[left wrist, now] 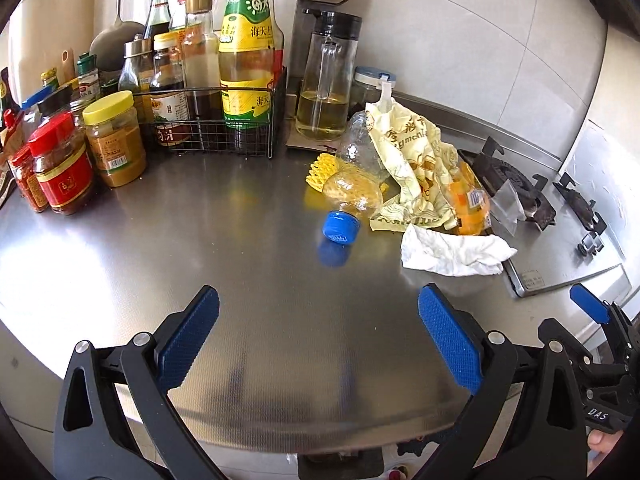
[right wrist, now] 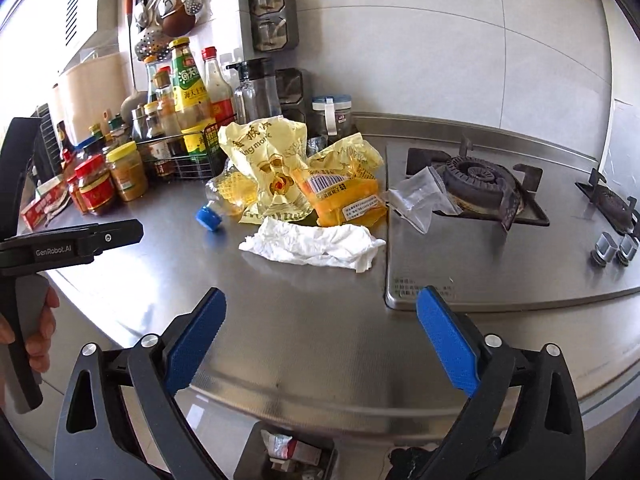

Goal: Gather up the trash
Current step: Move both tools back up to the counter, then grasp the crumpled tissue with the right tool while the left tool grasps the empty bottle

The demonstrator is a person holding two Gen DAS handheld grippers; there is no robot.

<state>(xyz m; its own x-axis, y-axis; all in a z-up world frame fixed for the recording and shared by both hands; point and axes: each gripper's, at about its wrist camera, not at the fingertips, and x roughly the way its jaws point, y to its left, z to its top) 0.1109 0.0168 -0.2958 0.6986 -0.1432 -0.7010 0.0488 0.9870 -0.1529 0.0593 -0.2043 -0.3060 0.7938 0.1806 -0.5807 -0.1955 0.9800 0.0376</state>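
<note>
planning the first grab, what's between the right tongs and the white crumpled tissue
Only bare steel countertop. In the right wrist view the right tongs stand open and empty, and the tissue lies straight ahead with nothing in between.

Left gripper (left wrist: 318,320), jaws wide apart, above steel counter (left wrist: 160,248) w/ trash pile ahead: blue-capped clear bottle (left wrist: 352,184), yellow wrapper (left wrist: 408,160), white tissue (left wrist: 452,250) beside stove (left wrist: 560,240).

The left tongs (left wrist: 318,334) are spread wide, blue pads (left wrist: 188,336) facing each other with nothing between them, held level above the near edge of the surface. The right tongs (right wrist: 320,334) are equally wide and hold nothing, hovering just right of the left ones. A bare hand (right wrist: 38,330) grips the left handle.
</note>
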